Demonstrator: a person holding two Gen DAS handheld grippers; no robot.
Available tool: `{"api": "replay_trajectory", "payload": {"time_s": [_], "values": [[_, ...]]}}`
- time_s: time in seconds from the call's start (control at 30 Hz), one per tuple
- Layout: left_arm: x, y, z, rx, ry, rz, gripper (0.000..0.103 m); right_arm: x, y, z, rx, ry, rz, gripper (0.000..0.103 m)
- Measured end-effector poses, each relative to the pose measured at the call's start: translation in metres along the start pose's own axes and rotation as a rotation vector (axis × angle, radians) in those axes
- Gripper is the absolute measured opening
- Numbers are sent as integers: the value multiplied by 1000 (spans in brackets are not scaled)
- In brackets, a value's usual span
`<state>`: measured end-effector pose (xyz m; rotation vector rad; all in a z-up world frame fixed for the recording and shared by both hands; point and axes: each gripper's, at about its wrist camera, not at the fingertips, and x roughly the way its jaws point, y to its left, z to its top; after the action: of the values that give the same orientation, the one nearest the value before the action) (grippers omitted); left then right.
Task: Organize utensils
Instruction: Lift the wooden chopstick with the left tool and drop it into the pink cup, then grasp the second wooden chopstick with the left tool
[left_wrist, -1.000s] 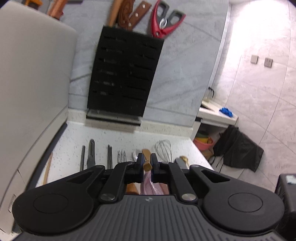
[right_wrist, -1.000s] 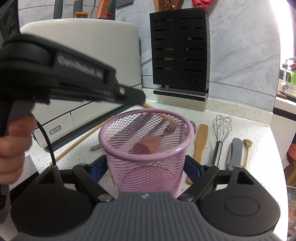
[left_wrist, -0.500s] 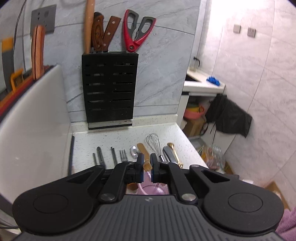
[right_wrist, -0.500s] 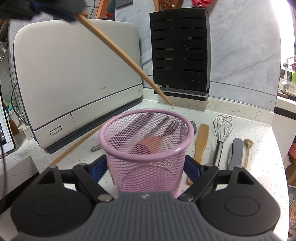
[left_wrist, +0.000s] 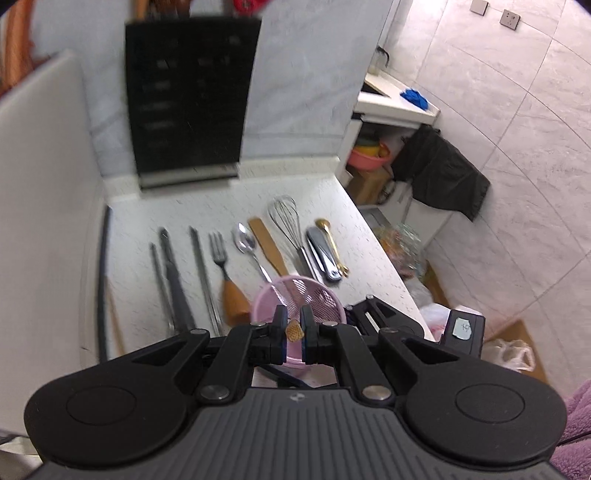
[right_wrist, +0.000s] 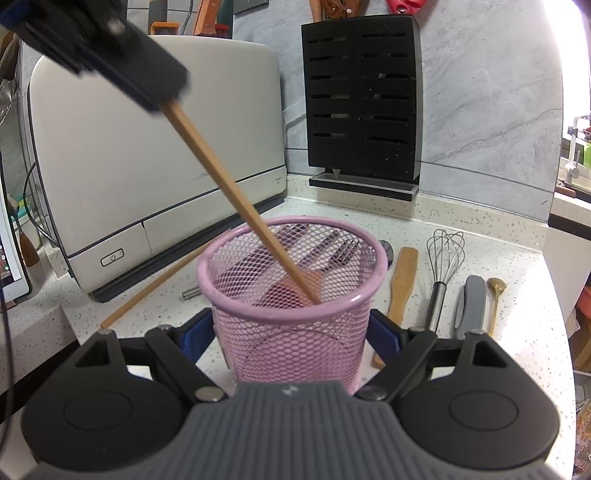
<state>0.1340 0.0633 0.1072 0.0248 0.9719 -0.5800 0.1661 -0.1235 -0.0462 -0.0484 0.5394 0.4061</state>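
No brand or label is readable in your views; the small dark print on the lower front of the white appliance (right_wrist: 155, 147) is too small to read.

Your left gripper (left_wrist: 293, 329) has its fingers (left_wrist: 279, 325) closed tightly on a wooden chopstick (right_wrist: 236, 195). From the left wrist view you see only the square end of the stick between the pads. In the right wrist view the stick slants down from the left gripper (right_wrist: 164, 105), and its tip is inside the pink mesh cup (right_wrist: 295, 314), near the front wall.

Your right gripper (right_wrist: 295, 334) has its fingers (right_wrist: 384, 334) spread wide around the cup, one blue pad on each side. They appear to press the mesh, and the cup stands upright on the table (right_wrist: 480, 236).

Behind the cup, on the table, lie a fork (left_wrist: 221, 258), a spoon (left_wrist: 246, 243), a wooden spatula (right_wrist: 400, 280), a whisk (right_wrist: 443, 266), a grey tool (right_wrist: 471, 302) and a small golden spoon (right_wrist: 495, 291). A second chopstick (right_wrist: 155, 288) lies beside the appliance. A black knife block (right_wrist: 362, 107) stands against the wall.
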Motion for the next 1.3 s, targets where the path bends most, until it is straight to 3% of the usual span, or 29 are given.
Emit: {"api": "replay_trajectory", "payload": {"time_s": [0.13,0.27,0.37,0.53,0.7,0.83,0.93,1.07,1.3], "values": [[14,7,6,6,12,16,9,0,0,1,0,2,-1,85],[15,15,15,9,-42,91,40,0,0,1,-1,2,-1,85],[9,18,20,12,-94,111,53,0,0,1,-1,3,-2,85],[-26,19,21,0,-196,151,59,0,-1,0,-2,3,-2,85],[-75,18,-11,-21,-287,300,60,1,0,0,-3,4,-2,85],[-87,18,-56,-46,-287,419,60,1,0,0,-2,4,-2,85],[-69,27,-89,-81,-249,427,60,1,1,-1,-3,6,-5,85],[-22,49,-124,-228,-140,422,58,1,2,0,-4,11,-11,85],[42,60,-149,-245,-136,507,45,0,5,1,-4,19,-20,85]]}}
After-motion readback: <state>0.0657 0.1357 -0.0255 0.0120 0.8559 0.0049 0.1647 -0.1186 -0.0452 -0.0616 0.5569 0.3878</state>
